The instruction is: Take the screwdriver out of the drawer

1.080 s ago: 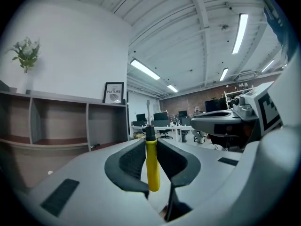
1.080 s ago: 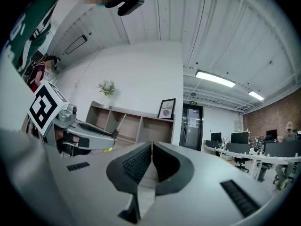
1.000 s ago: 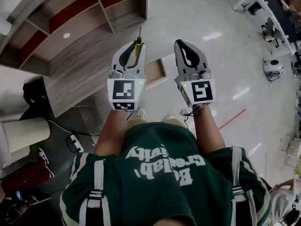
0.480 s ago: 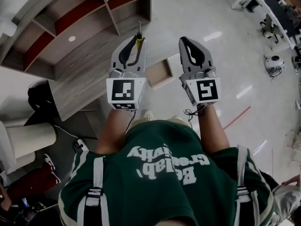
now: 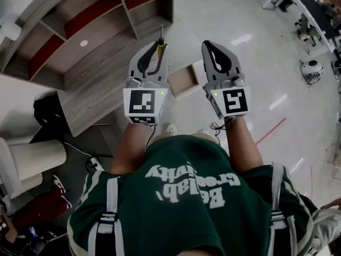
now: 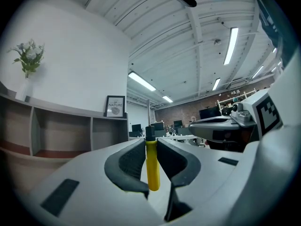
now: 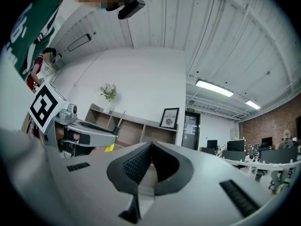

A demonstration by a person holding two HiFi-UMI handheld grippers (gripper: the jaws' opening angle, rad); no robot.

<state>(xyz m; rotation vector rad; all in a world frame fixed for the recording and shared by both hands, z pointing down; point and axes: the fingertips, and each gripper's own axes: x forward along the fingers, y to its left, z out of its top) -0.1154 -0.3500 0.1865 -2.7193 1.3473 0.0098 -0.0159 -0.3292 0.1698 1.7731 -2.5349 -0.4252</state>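
The screwdriver (image 5: 159, 45) has a yellow handle and a dark shaft that pokes past the jaw tips. My left gripper (image 5: 160, 45) is shut on it, held level in front of the person. In the left gripper view the yellow handle (image 6: 151, 166) stands upright, pinched between the two dark pads (image 6: 129, 158). My right gripper (image 5: 208, 45) hovers just to the right, jaws pressed together with nothing between them. The right gripper view shows its tips (image 7: 151, 147) touching, and the left gripper (image 7: 87, 135) beside it with the screwdriver's shaft (image 7: 120, 118). The open drawer (image 5: 183, 82) lies below, between the two grippers.
A wooden shelf unit (image 5: 90, 47) with open compartments stands at the upper left, and the drawer juts from its low end. Glossy floor (image 5: 266, 73) stretches to the right. A framed picture (image 6: 114, 107) and a flower vase (image 6: 27, 60) sit on the shelf top.
Both grippers have drifted together a little up and forward over the drawer. The left one still holds the screwdriver and the right one stays shut.
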